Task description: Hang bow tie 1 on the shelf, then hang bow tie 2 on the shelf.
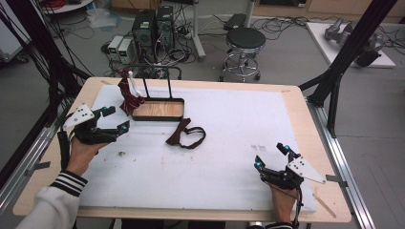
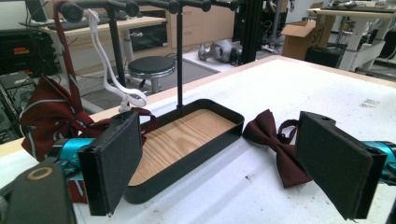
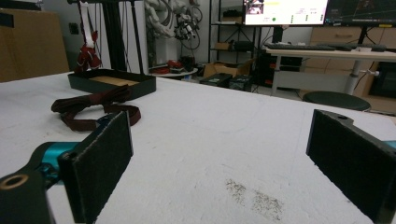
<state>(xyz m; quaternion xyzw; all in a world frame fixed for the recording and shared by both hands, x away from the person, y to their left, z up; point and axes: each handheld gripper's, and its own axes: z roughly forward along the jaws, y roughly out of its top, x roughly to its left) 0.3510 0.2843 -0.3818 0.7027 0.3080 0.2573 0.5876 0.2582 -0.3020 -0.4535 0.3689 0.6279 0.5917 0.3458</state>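
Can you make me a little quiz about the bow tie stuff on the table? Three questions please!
1. True or false: the left tool is squeezing the bow tie that lies on the white mat.
2. What hangs from the black rack over the wooden tray? A) a dark red striped tie on a white strap, B) a blue hat, C) a yellow sock.
3. Fill in: the right tool has its jaws ____ and holds nothing.

Key
1. False. Its jaws are apart and empty, and the bow tie lies loose on the mat.
2. A, the striped tie.
3. Open.
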